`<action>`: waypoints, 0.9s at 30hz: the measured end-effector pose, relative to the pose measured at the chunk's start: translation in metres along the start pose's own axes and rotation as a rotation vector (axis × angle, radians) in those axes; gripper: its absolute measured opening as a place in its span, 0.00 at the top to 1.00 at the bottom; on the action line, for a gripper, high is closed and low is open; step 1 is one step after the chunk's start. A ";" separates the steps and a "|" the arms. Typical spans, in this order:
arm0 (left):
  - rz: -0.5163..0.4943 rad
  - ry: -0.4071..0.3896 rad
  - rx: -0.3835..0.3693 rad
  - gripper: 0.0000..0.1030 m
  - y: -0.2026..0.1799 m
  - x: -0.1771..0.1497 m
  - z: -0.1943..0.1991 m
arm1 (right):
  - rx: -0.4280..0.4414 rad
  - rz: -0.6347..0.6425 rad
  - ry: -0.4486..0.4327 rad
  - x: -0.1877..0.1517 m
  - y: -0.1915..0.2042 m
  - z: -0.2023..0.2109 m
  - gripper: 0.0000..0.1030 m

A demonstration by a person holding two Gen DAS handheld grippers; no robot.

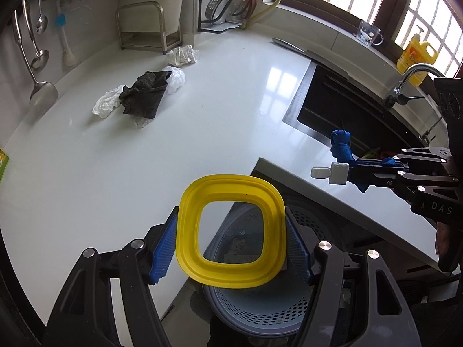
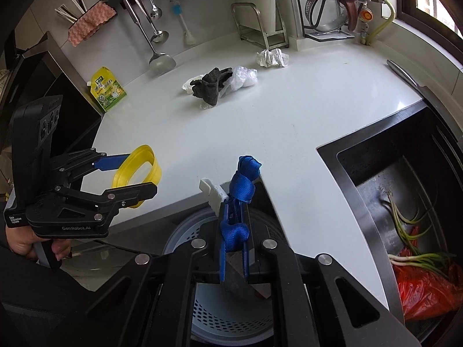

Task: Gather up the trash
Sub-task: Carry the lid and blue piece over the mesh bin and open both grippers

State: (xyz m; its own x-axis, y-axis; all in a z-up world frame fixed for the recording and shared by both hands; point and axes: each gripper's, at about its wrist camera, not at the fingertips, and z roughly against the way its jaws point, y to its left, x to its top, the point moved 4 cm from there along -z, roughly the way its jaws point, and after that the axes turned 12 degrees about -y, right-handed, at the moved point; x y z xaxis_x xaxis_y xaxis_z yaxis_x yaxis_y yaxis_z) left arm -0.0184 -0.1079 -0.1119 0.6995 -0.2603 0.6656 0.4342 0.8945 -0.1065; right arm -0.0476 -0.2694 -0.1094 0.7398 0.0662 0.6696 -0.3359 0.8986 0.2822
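The left gripper (image 1: 231, 235) has its jaws clamped on a yellow rounded-square plastic ring (image 1: 231, 231); the right gripper (image 2: 233, 225) is closed on a knotted blue woven strap (image 2: 243, 182). Below both sits a perforated grey bin (image 2: 228, 318), off the white glossy bench (image 2: 275, 121) edge. Beyond, crumpled paper (image 2: 272, 57) lies well apart.

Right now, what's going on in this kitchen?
A person is collecting trash with two handheld tongs. The left tongs grip a yellow ring; the right tongs are shut on a blue strap with a white clip. Both hang over a perforated bin below the counter edge. Crumpled paper and a dark rag remain on the counter.
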 end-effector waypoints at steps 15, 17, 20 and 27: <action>-0.063 0.105 -0.077 0.37 -0.034 -0.028 -0.029 | -0.020 -0.021 0.121 -0.067 0.000 -0.005 0.92; -0.067 0.119 -0.088 0.37 -0.038 -0.032 -0.034 | -0.020 -0.021 0.135 -0.073 0.000 -0.007 0.92; -0.066 0.141 -0.099 0.37 -0.043 -0.037 -0.042 | -0.023 -0.017 0.153 -0.079 -0.001 -0.011 0.92; -0.082 0.202 -0.121 0.36 -0.050 -0.056 -0.059 | -0.037 0.000 0.218 -0.098 -0.003 -0.027 0.92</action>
State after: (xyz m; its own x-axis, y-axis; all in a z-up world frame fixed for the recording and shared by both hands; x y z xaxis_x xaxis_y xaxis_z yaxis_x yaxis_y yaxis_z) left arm -0.0458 -0.1599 -0.1871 0.7531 -0.4086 0.5156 0.5504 0.8206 -0.1536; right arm -0.1040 -0.2668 -0.1943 0.8496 0.1550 0.5041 -0.3174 0.9136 0.2540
